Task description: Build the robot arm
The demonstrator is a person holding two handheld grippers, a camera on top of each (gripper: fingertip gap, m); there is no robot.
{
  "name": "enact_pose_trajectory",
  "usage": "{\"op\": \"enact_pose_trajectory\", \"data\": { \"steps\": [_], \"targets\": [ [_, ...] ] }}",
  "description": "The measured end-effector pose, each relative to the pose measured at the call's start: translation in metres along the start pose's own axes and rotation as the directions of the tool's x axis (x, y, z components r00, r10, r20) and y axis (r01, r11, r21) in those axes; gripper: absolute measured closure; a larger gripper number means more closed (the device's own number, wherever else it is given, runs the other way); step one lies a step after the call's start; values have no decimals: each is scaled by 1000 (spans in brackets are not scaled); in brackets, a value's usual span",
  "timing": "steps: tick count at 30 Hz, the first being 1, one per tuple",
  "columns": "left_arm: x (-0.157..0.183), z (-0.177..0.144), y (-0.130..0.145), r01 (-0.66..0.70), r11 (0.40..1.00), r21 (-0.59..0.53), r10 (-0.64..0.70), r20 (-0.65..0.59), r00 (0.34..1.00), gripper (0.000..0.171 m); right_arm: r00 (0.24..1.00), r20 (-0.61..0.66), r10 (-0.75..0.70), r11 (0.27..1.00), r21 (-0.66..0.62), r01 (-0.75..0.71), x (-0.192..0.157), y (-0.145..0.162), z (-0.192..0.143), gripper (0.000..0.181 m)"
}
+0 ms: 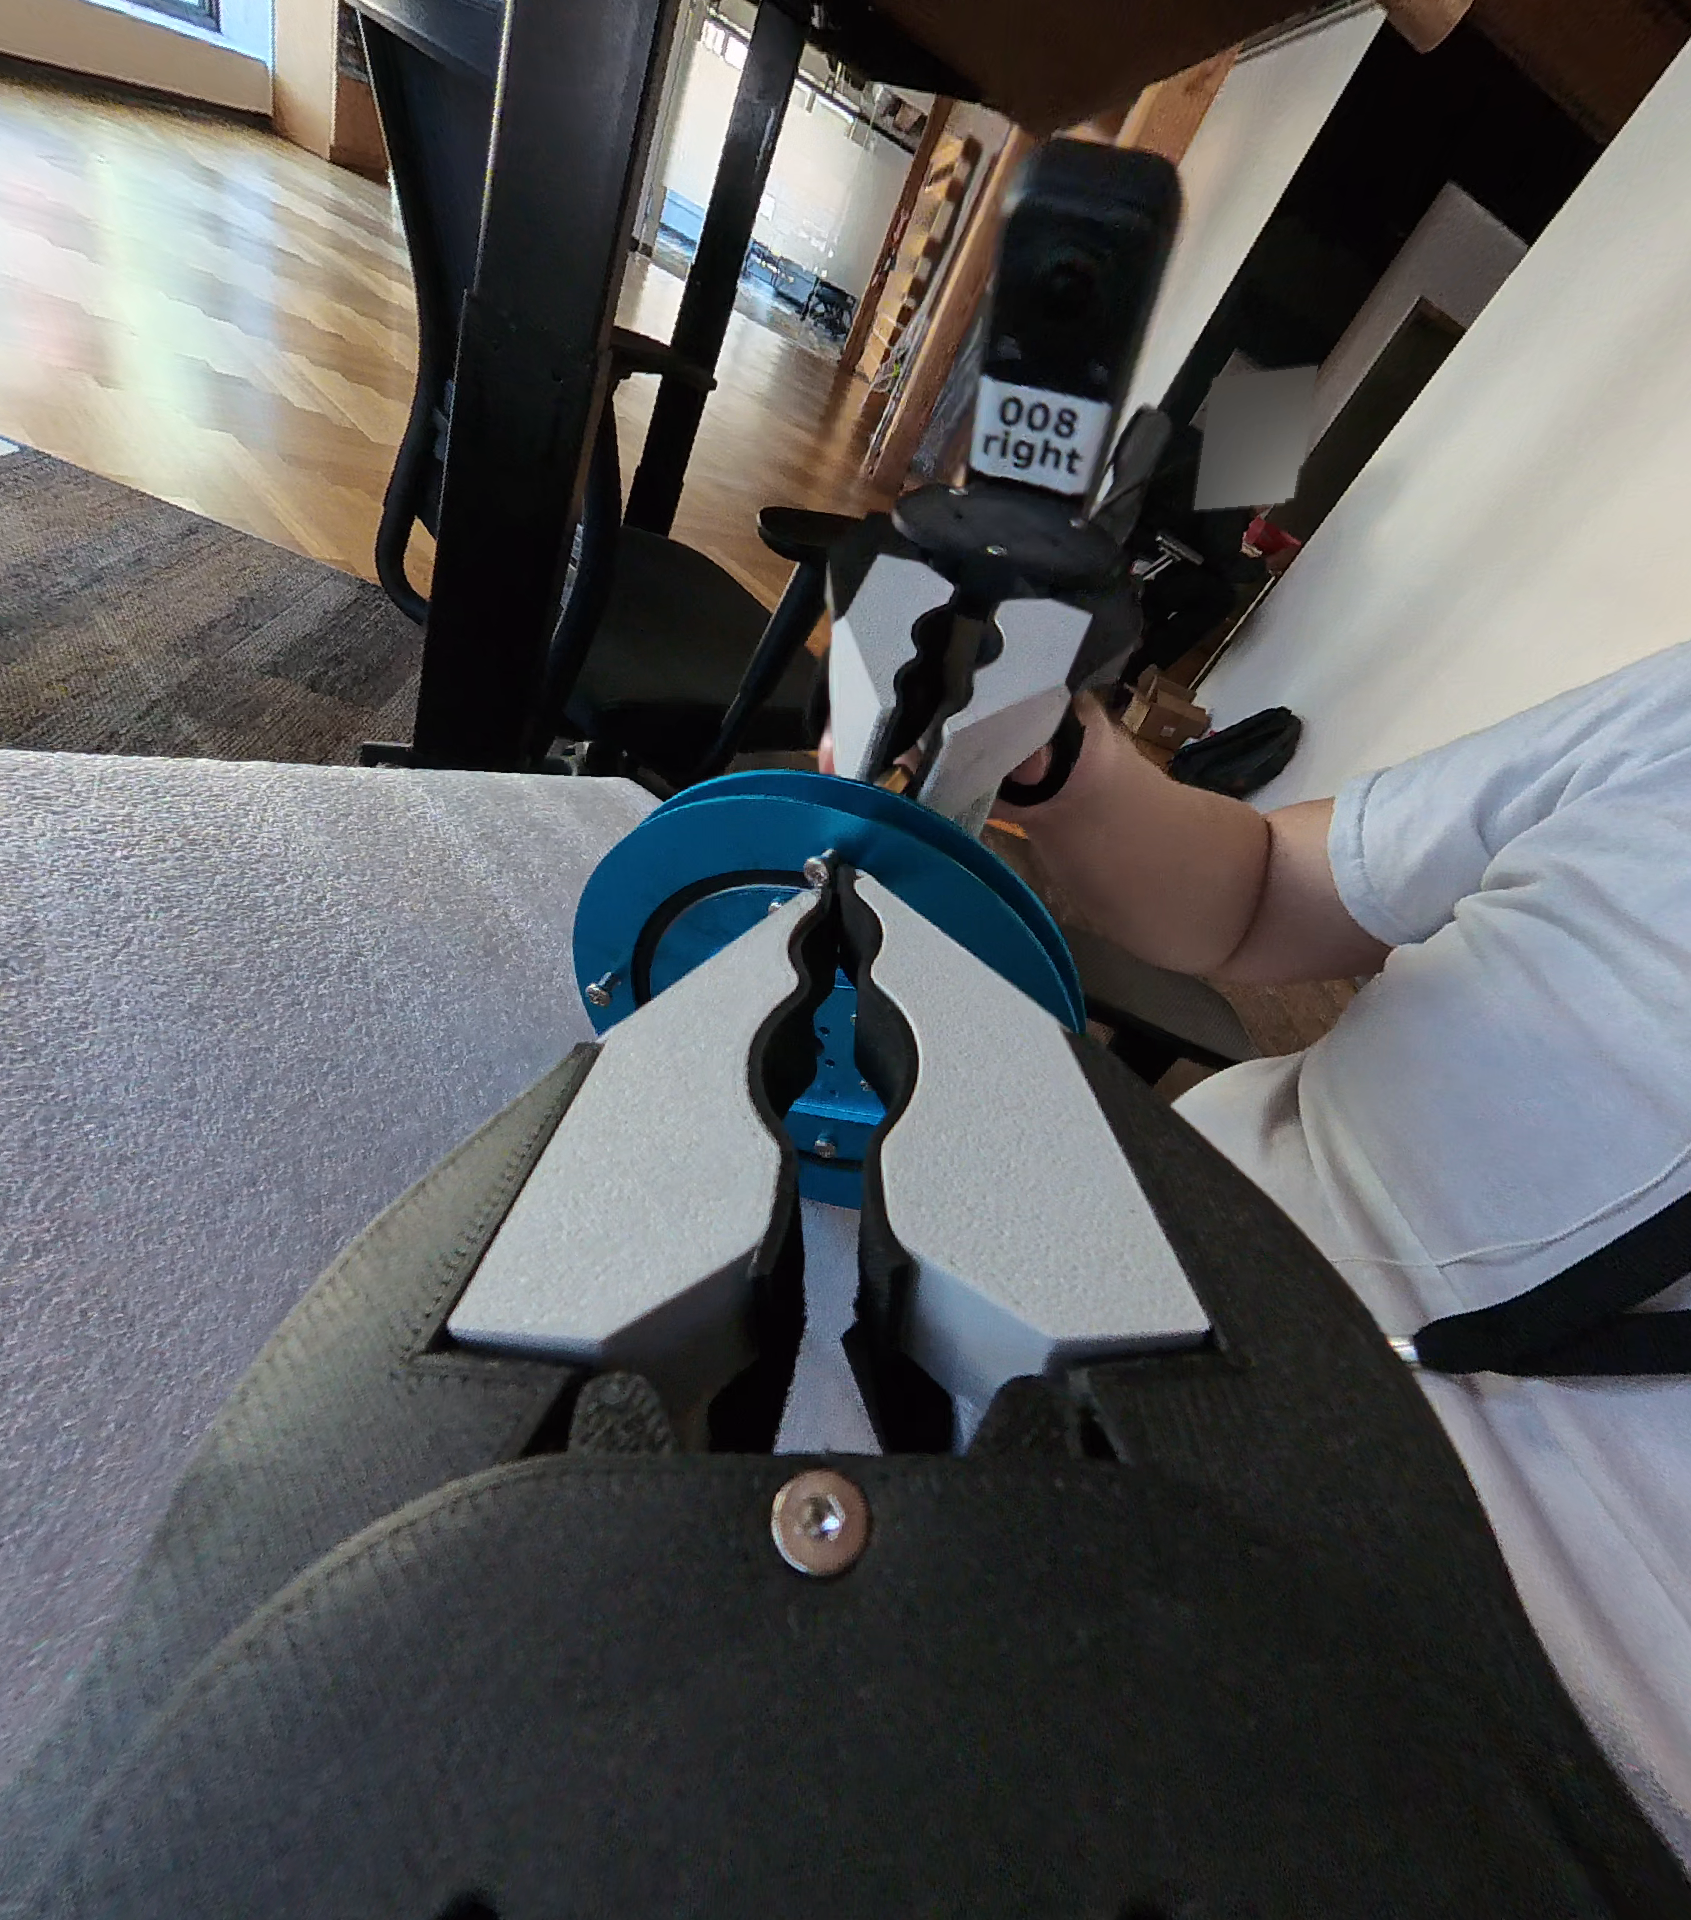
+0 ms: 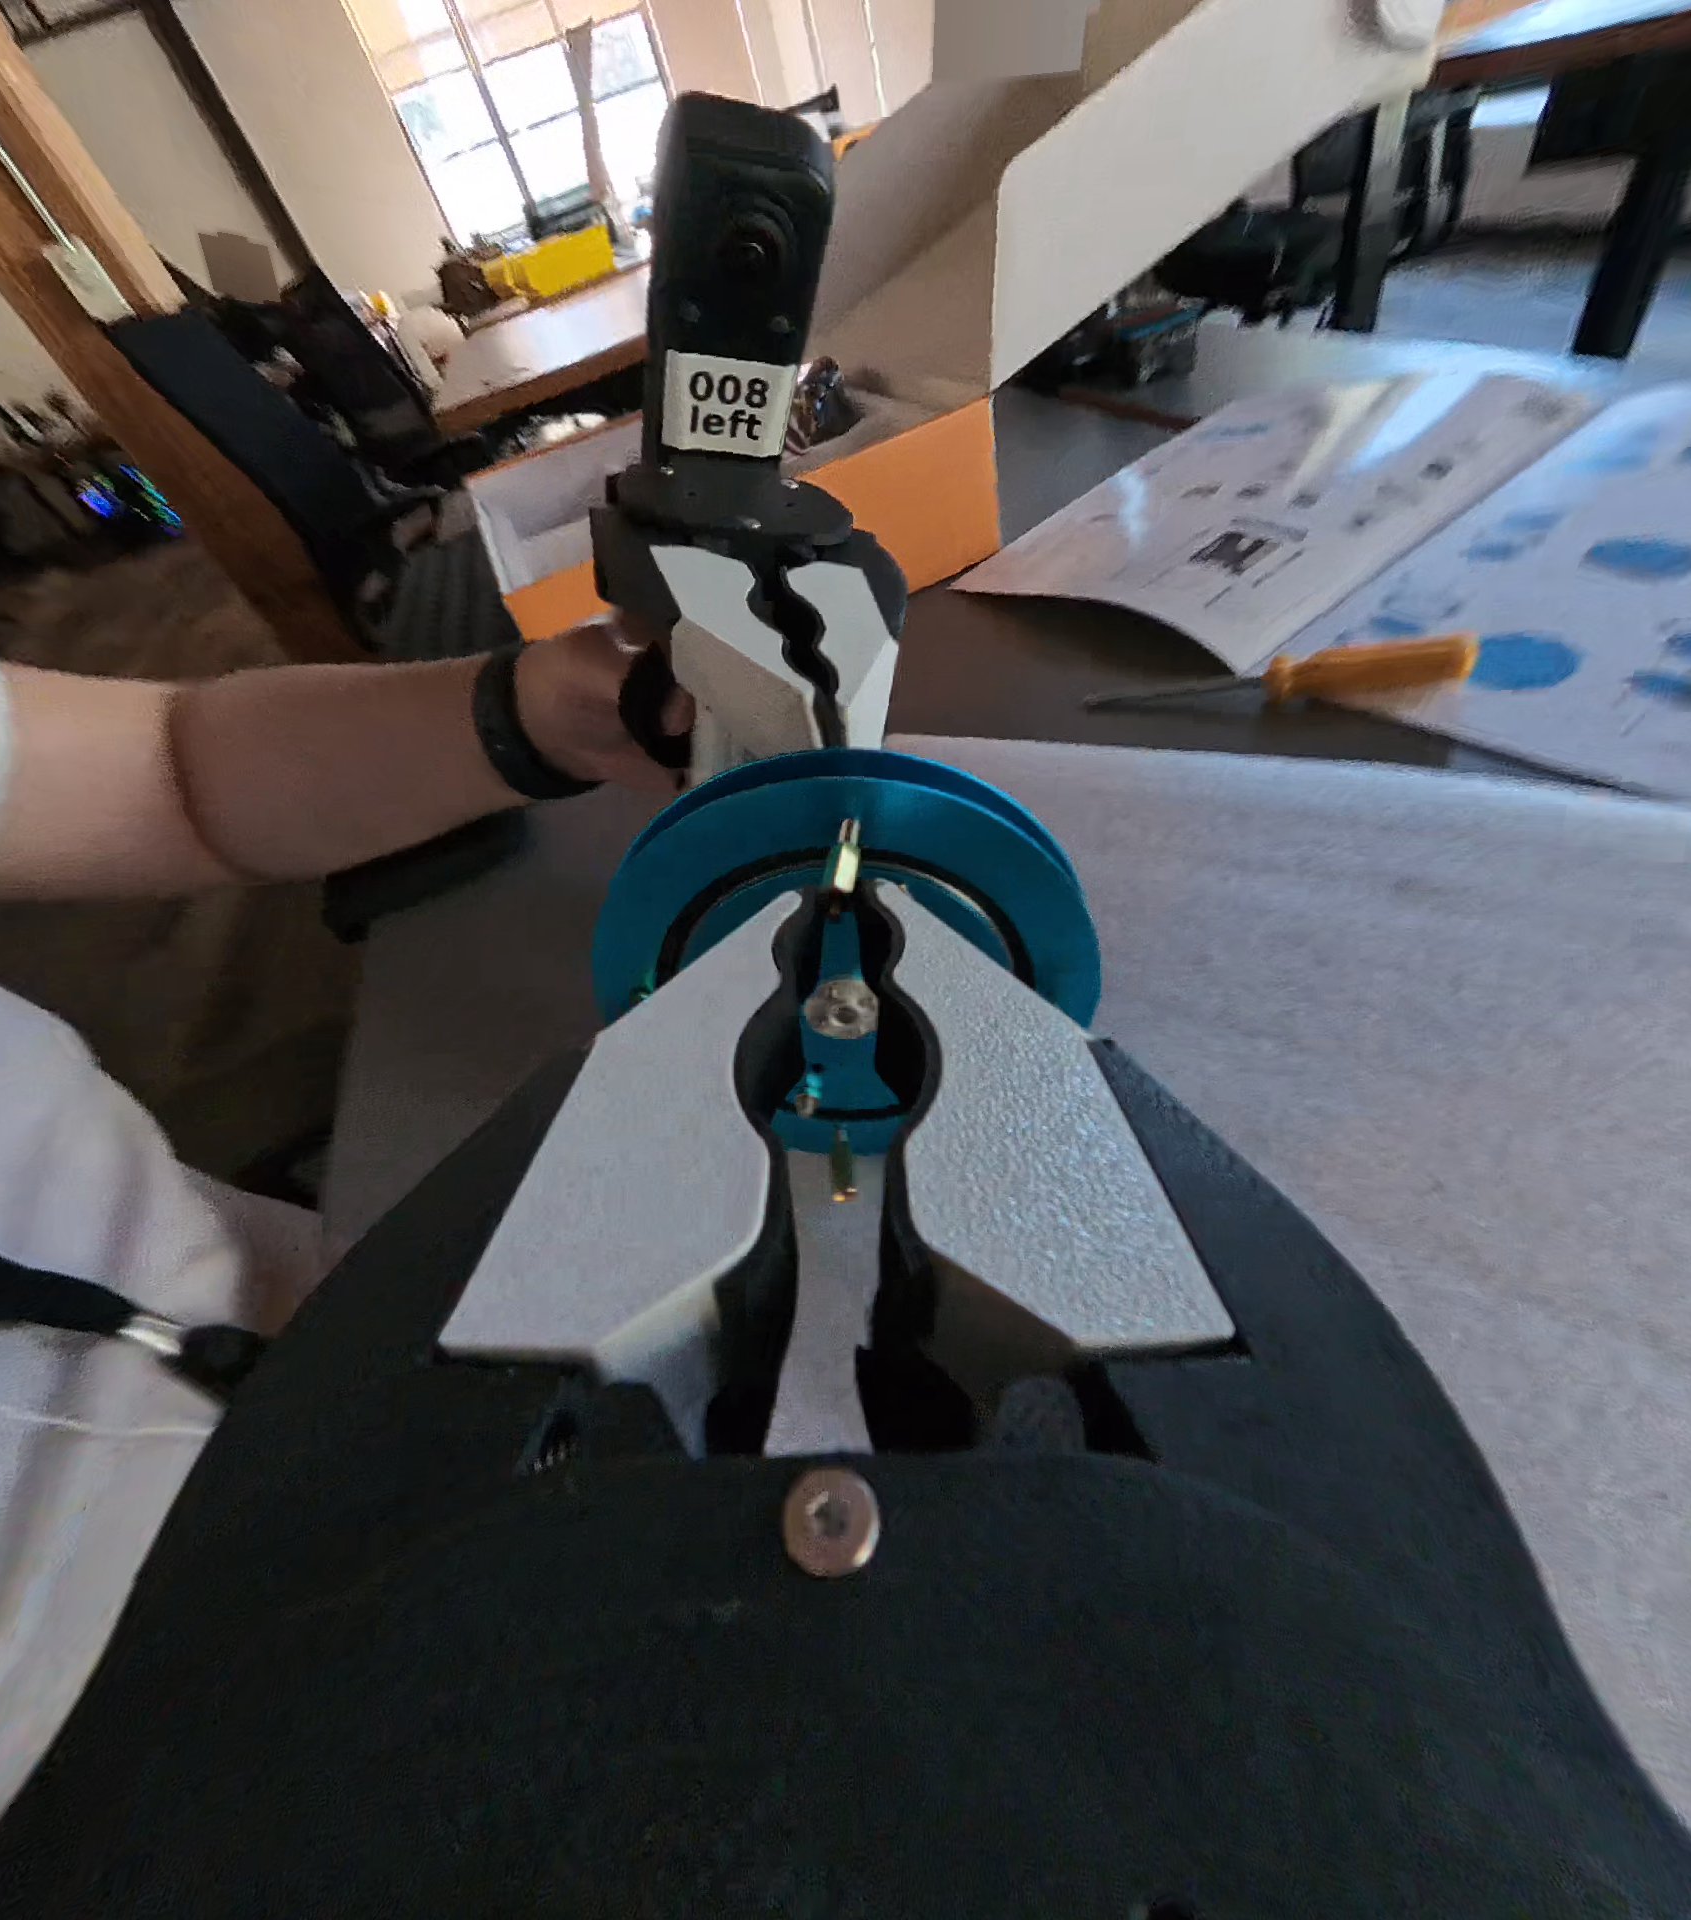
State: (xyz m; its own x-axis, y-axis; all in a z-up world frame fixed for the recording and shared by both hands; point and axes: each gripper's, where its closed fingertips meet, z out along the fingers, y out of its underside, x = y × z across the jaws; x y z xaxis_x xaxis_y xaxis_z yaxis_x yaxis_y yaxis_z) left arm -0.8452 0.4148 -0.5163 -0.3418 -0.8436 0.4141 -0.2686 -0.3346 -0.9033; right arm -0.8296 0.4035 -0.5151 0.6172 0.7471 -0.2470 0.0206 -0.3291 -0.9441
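A blue metal double-disc wheel (image 1: 716,894) stands on edge between my two grippers; it also shows in the right wrist view (image 2: 1028,883). My left gripper (image 1: 833,883) has its fingertips together, right against a silver screw head (image 1: 821,864) on the wheel's near face. It also shows in the right wrist view (image 2: 825,717), where the wheel hides its fingertips. My right gripper (image 2: 836,909) is shut on the base of a brass standoff (image 2: 843,862) that sticks out of the wheel's opposite face. It also shows in the left wrist view (image 1: 919,769), behind the wheel's rim.
A white foam sheet (image 2: 1392,1039) covers the table under the wheel. An orange-handled screwdriver (image 2: 1371,665), open instruction pages (image 2: 1599,582) and an open orange-and-white box (image 2: 924,488) lie behind. A person's arms (image 2: 321,758) hold both grippers. Black table legs (image 1: 508,416) stand beyond.
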Motion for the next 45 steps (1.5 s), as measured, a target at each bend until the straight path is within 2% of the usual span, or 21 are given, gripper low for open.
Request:
{"op": "enact_pose_trajectory", "data": {
  "steps": [2, 4, 7, 10, 11, 13, 16, 19, 22, 29, 34, 37, 41, 45],
  "targets": [
    [0, -1, -1, 22, 1000, 14, -22, -15, 1000, 171, 986, -80, -145, 989, 13, 147, 4, -4, -2, 175],
    [-1, -2, -1, 21, 1000, 16, -21, -9, 1000, 171, 971, -109, -213, 976, 14, 216, 2, -7, -2, 170],
    [0, -2, -1, 17, 1000, 13, -17, -7, 1000, 171, 971, -102, -216, 976, -39, 213, 2, 0, 2, 174],
    [-1, -1, -1, 30, 999, 19, -30, -11, 999, 171, 969, -112, -219, 976, -31, 216, 3, -1, 1, 177],
    [-1, -2, -1, 39, 999, 26, -39, -17, 999, 171, 973, -99, -207, 978, -32, 205, 2, 0, 1, 177],
    [-5, -5, -4, 47, 998, 44, -47, -8, 999, 161, 983, -58, -172, 985, -28, 171, 0, 1, 0, 177],
    [-6, -9, -8, 4, 998, 56, -3, -9, 1000, 158, 992, 16, -125, 992, -21, 125, -1, 1, 1, 178],
    [3, -6, -6, -18, 999, 35, 21, -63, 998, 163, 994, 54, -94, 995, -15, 95, 1, 1, 2, 177],
    [2, -3, -4, -18, 1000, 24, 19, -64, 998, 165, 994, 76, -82, 997, -1, 82, 1, 1, 2, 177],
    [2, 0, -3, 83, 996, 37, -78, -117, 990, 168, 994, 77, -78, 997, 14, 78, 3, 1, 1, 177],
    [1, 2, -2, 83, 996, 34, -78, -118, 990, 168, 994, 56, -97, 995, 14, 96, 4, 0, 0, 177],
    [1, 2, -2, 76, 997, 31, -72, -104, 992, 168, 966, -22, -259, 965, 29, 260, 3, -5, -3, 170],
    [1, 2, -2, 88, 996, 31, -85, -109, 990, 168, 825, -146, -547, 837, -99, 538, 4, 0, -2, 171],
    [1, 3, -2, 80, 996, 25, -77, -100, 992, 168, 741, -185, -645, 764, -129, 632, 1, -2, -1, 177]
  ]
}}
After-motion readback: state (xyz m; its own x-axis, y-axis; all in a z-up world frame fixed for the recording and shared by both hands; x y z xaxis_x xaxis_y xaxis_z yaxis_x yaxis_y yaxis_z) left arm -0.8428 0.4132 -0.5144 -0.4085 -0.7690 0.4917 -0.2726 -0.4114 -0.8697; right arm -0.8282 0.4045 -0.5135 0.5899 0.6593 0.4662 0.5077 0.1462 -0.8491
